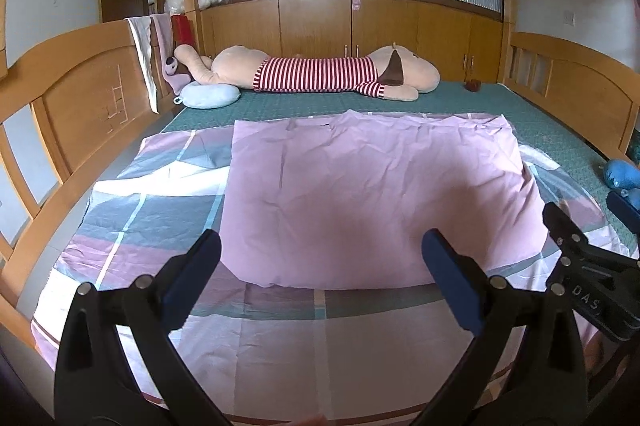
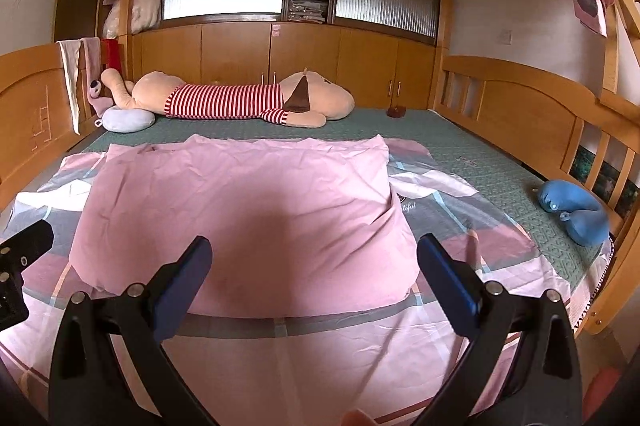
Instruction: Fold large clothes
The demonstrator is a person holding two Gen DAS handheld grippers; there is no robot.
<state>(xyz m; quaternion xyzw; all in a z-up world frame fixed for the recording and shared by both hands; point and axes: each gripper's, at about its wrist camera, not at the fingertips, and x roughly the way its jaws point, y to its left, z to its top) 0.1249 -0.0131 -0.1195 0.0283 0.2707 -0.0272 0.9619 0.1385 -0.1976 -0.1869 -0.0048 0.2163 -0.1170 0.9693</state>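
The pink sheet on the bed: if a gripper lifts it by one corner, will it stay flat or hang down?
The pink sheet would probably hang limp: it looks thin and is creased all over. It likely weighs little for its area, so one gripper could lift a corner. It may slide over the patterned cover below rather than catch, since both look smooth.

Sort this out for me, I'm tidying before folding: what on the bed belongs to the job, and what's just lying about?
For the job:
pink sheet, folded over the patterned one
patterned sheet
left tongs and right tongs, both open

Lying about:
big plush toy
pale neck pillow
blue neck pillow
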